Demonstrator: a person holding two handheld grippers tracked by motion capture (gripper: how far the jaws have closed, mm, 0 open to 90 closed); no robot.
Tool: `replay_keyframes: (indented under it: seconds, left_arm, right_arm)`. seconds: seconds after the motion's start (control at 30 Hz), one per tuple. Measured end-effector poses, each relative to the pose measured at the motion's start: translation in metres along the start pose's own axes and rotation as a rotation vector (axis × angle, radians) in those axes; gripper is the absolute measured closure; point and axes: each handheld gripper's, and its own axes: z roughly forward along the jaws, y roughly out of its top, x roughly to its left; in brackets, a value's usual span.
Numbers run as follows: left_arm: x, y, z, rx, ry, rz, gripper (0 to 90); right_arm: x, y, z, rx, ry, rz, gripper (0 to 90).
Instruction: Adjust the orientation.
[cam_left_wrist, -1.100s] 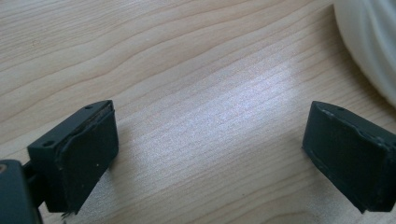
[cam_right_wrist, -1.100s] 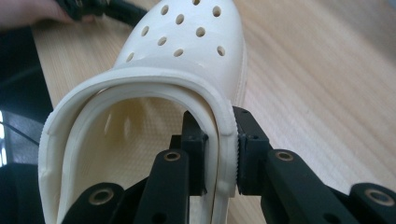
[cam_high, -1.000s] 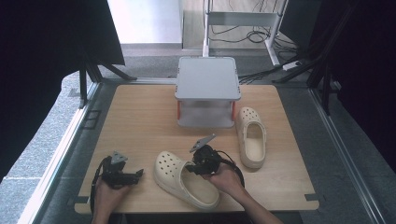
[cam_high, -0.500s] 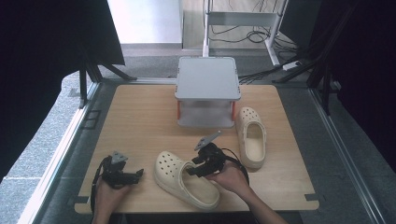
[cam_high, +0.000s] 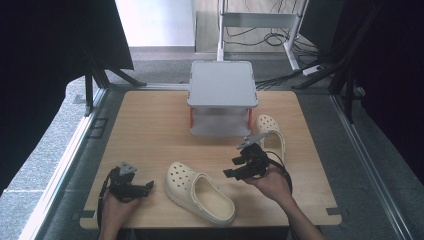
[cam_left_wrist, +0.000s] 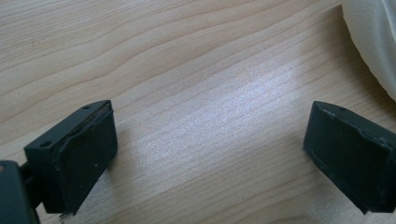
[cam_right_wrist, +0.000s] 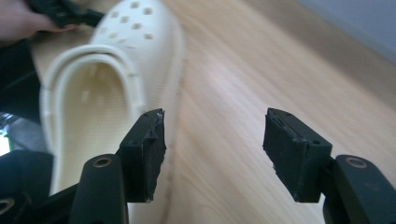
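Observation:
A cream clog (cam_high: 200, 192) lies at the table's front centre, toe to the left. Its mate (cam_high: 270, 131) lies by the right foot of a grey stand (cam_high: 222, 90). My right gripper (cam_high: 231, 166) hovers between the two clogs, pointing left. Its jaws have just been opening and stand open, with bare wood between them in the right gripper view (cam_right_wrist: 215, 119). There the front clog (cam_right_wrist: 116, 70) sits just left of the left jaw. My left gripper (cam_high: 146, 187) rests left of the front clog, open wide over bare wood (cam_left_wrist: 210, 116), with the clog's edge (cam_left_wrist: 373, 37) at upper right.
The wooden table (cam_high: 150, 130) is open on its left half and ends close in front of both hands. A metal frame (cam_high: 90, 95) and dark curtains flank it. The other hand with the left gripper (cam_right_wrist: 60, 14) shows far off in the right gripper view.
My right gripper has let go of the front clog's heel rim, opened, and drawn away to the right and slightly up. The clog stays put and the left gripper has not moved.

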Motion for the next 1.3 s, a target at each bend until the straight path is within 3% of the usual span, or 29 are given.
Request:
replay_keyframes:
  seconds: [0.17,0.23,0.27,0.33,0.43,0.63,0.87,0.97,1.17,1.23,1.3]
  left_arm:
    - [0.0,0.0,0.0,0.0,0.0,0.0,2.7]
    - [0.0,0.0,0.0,0.002,0.0,0.005,2.7]
    - [0.0,0.0,0.0,0.002,0.0,0.005,2.7]
    - [0.0,0.0,0.0,0.001,0.0,0.005,2.7]
    - [0.0,0.0,0.0,0.001,0.0,0.005,2.7]
    - [0.0,0.0,0.0,0.001,-0.001,0.002,2.7]
    - [0.0,0.0,0.0,0.0,-0.001,0.002,2.8]
    - [0.0,0.0,0.0,-0.001,0.0,0.002,2.8]
    - [0.0,0.0,0.0,-0.001,0.0,0.002,2.8]
    - [0.0,0.0,0.0,-0.001,0.0,0.002,2.8]
    - [0.0,0.0,0.0,0.0,-0.001,0.003,2.9]
  right_arm:
    - [-0.02,-0.006,-0.013,-0.009,-0.094,0.033,36.4]
    - [-0.029,-0.009,-0.017,-0.017,-0.133,0.066,35.4]
    - [-0.029,-0.009,-0.017,-0.017,-0.133,0.066,35.4]
    - [-0.042,-0.012,-0.023,-0.02,-0.195,0.121,35.4]
    - [-0.052,-0.015,-0.027,-0.009,-0.266,0.133,35.4]
    - [-0.077,-0.017,-0.034,-0.029,-0.326,0.193,39.6]
    - [-0.102,-0.012,-0.028,-0.066,-0.355,0.243,47.2]
    - [-0.113,-0.011,-0.02,-0.053,-0.37,0.275,48.5]
    - [-0.13,-0.014,-0.002,-0.065,-0.338,0.337,54.3]
    - [-0.132,-0.017,0.0,-0.096,-0.296,0.363,64.1]
    - [-0.131,-0.017,0.0,-0.104,-0.299,0.378,67.0]
